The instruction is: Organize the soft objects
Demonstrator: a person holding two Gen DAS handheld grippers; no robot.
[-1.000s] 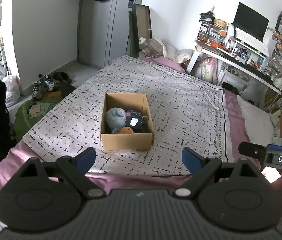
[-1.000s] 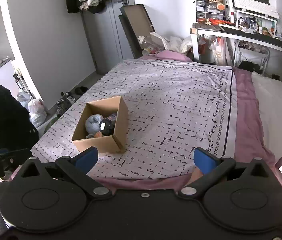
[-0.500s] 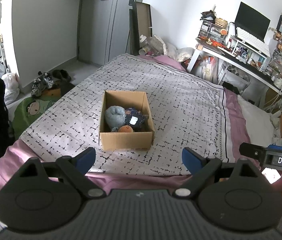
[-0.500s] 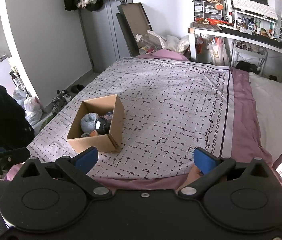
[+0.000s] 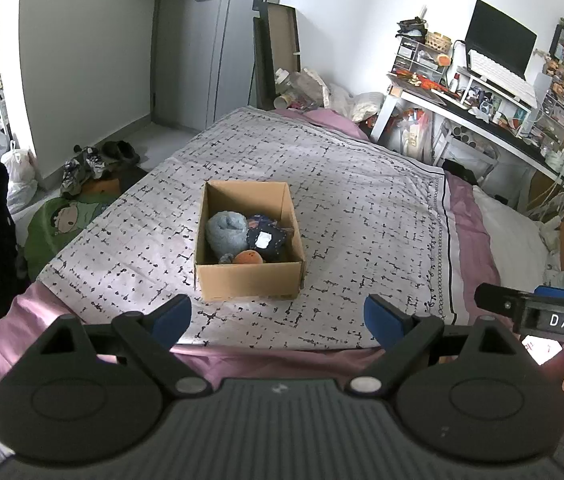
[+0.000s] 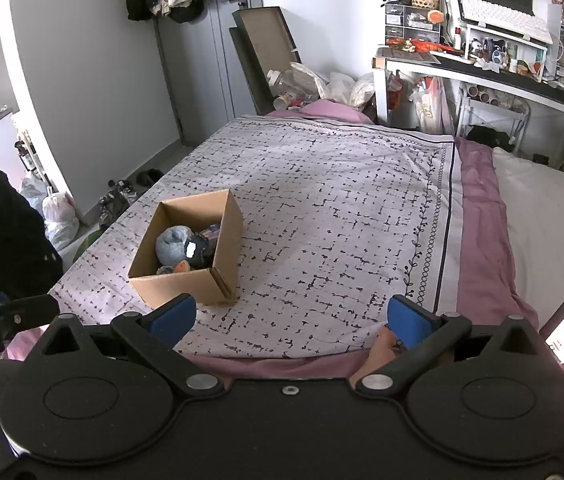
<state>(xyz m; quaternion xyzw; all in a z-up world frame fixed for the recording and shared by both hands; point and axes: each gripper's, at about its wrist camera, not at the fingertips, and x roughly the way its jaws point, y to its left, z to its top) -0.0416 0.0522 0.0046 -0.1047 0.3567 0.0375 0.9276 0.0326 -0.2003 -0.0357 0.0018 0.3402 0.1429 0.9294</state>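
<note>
1. On the bed's patterned cover (image 5: 362, 200), a rectangular cardboard box (image 5: 247, 280) holds a fuzzy grey-blue plush (image 5: 225, 232), a dark pouch (image 5: 267, 238) and a small orange toy (image 5: 247, 257).
2. Flat cover lies bare on every side of the box, widest to its right.
3. Left gripper (image 5: 277, 316) and right gripper (image 6: 292, 316) are spread wide, holding nothing, with the box ahead of both, apart.

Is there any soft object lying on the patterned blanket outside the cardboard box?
No, the soft objects all sit inside the cardboard box, and the patterned blanket around it carries nothing else.
</note>
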